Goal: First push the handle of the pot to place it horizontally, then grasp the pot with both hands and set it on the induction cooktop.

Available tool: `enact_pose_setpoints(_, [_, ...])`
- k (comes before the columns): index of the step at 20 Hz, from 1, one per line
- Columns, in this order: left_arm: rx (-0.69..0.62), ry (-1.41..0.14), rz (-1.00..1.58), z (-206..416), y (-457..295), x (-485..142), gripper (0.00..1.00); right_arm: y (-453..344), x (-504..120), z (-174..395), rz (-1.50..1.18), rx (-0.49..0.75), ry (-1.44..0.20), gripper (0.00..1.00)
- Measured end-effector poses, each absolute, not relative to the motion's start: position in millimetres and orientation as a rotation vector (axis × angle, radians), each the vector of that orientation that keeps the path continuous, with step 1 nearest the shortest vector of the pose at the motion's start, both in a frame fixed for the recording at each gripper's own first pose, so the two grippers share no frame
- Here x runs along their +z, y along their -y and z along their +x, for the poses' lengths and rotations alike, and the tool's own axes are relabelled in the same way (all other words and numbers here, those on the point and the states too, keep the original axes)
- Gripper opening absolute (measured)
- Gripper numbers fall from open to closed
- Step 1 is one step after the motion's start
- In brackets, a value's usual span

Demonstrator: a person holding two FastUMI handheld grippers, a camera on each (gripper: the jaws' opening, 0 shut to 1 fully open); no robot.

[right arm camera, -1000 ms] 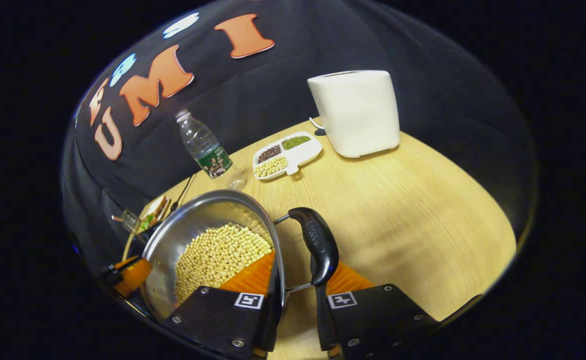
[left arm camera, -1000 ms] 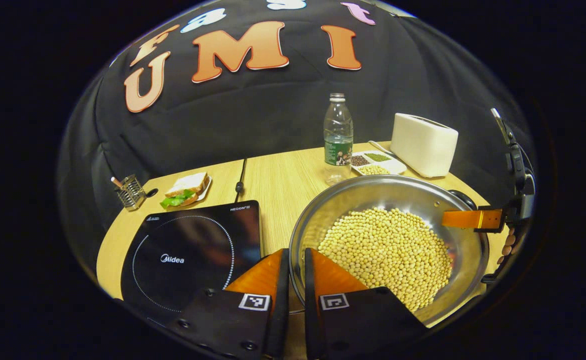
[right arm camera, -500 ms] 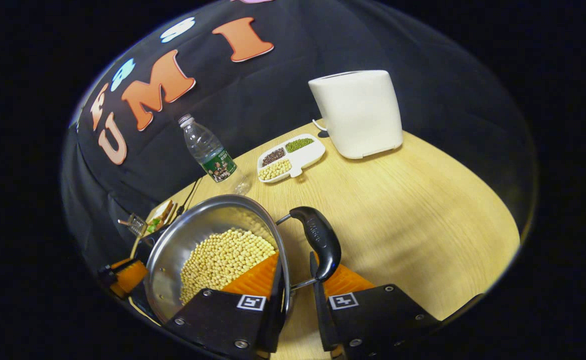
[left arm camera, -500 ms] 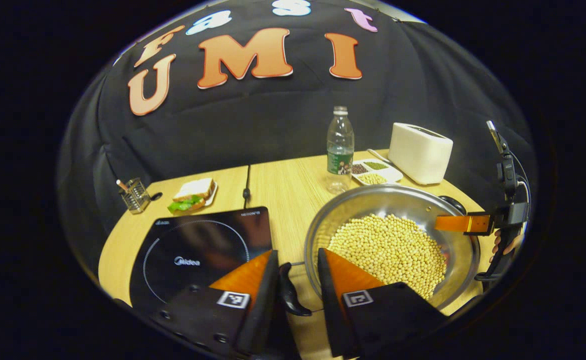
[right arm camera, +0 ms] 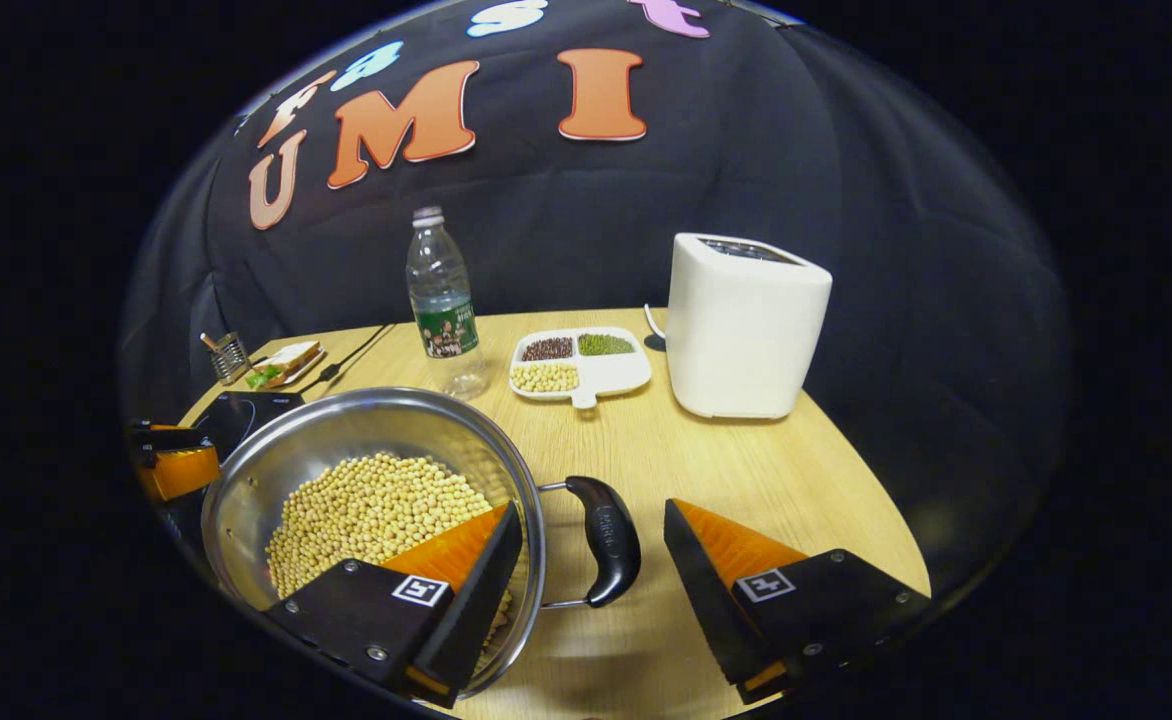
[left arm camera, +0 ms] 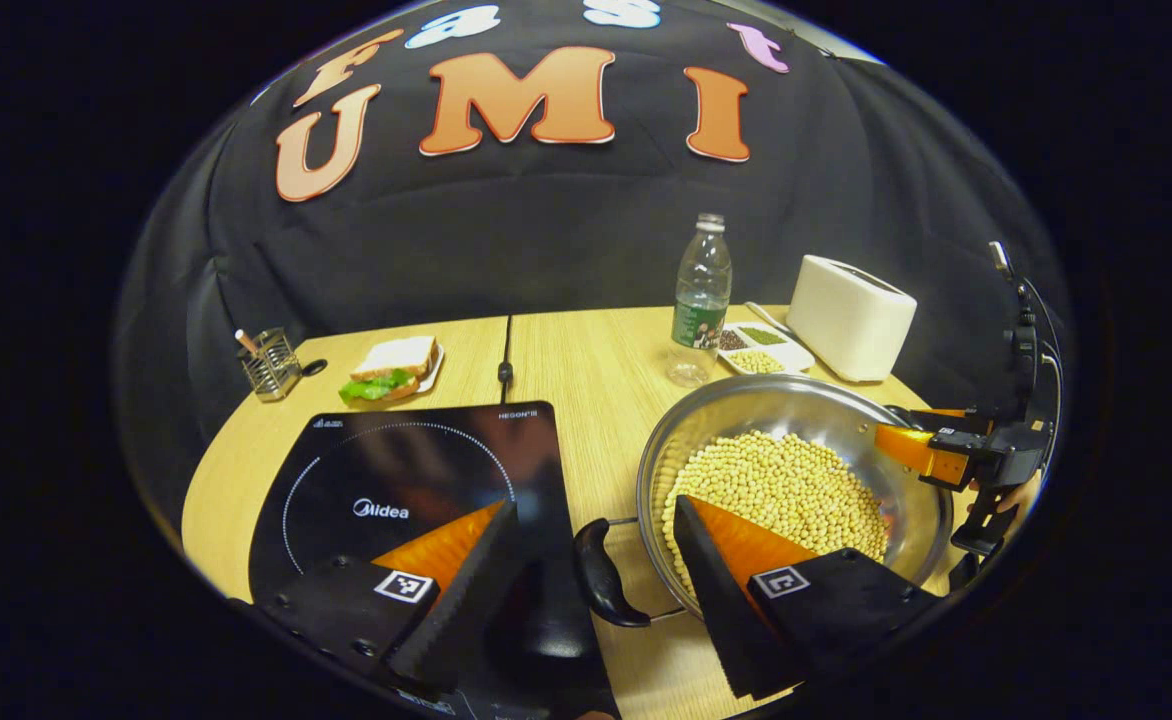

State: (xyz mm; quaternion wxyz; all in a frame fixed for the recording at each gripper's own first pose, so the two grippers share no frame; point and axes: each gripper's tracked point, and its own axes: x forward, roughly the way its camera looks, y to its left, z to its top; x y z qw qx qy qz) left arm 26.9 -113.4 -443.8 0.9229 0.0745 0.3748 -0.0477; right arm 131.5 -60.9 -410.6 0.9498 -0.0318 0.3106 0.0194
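Left gripper view has the left gripper (left arm camera: pixel 586 535) spread wide astride the near black handle (left arm camera: pixel 601 573) of the soybean-filled steel pot (left arm camera: pixel 746 400), which sits on the table just right of the induction cooktop (left arm camera: pixel 406 470), while the right gripper (right arm camera: pixel 591 545) likewise gapes around the pot's opposite handle (right arm camera: pixel 606 540).

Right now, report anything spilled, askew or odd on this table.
Nothing stands out. The pot sits level beside the induction cooktop, its soybeans all inside. The bottle and toaster stand upright.

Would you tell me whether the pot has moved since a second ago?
Cannot tell: the pot sits beside the cooktop as before, but both cameras shifted.
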Motion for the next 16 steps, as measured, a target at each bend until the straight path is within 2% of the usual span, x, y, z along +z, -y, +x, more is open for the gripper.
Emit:
enact_pose_setpoints(4, [-0.092, -0.869, 0.133, 17.5, 119.3, -467.7, 0.98, 53.3, -419.6, 134.5, -0.043, 0.066, -0.659, 0.87])
enact_pose_setpoints(5, [-0.106, -0.861, 0.158, 24.3, 121.6, -469.7, 1.00, 50.5, -421.1, 134.9, -0.039, 0.075, -0.664, 0.81])
enact_pose_setpoints(7, [-0.141, -0.884, 0.209, 22.0, 133.0, -475.2, 0.97, 49.8, -422.1, 135.5, -0.032, 0.077, -0.679, 0.71])
enact_pose_setpoints(8, [-0.157, -0.892, 0.244, 21.9, 138.4, -477.5, 0.99, 49.6, -421.5, 134.0, -0.015, 0.076, -0.688, 0.70])
enact_pose_setpoints(10, [-0.139, -0.915, 0.337, 21.4, 136.4, -481.0, 0.93, 48.9, -422.3, 133.3, 0.016, 0.074, -0.700, 0.66])
enact_pose_setpoints(11, [-0.103, -0.913, 0.391, 25.6, 126.6, -483.5, 0.95, 49.5, -422.4, 132.3, 0.016, 0.075, -0.704, 0.64])
enact_pose_setpoints(15, [-0.072, -0.970, 0.394, 27.3, 128.4, -483.1, 0.68, 48.4, -422.2, 128.8, 0.056, 0.070, -0.725, 0.57])
enact_pose_setpoints(16, [-0.062, -0.973, 0.382, 28.8, 127.9, -483.1, 0.68, 48.2, -422.6, 128.7, 0.062, 0.063, -0.727, 0.57])
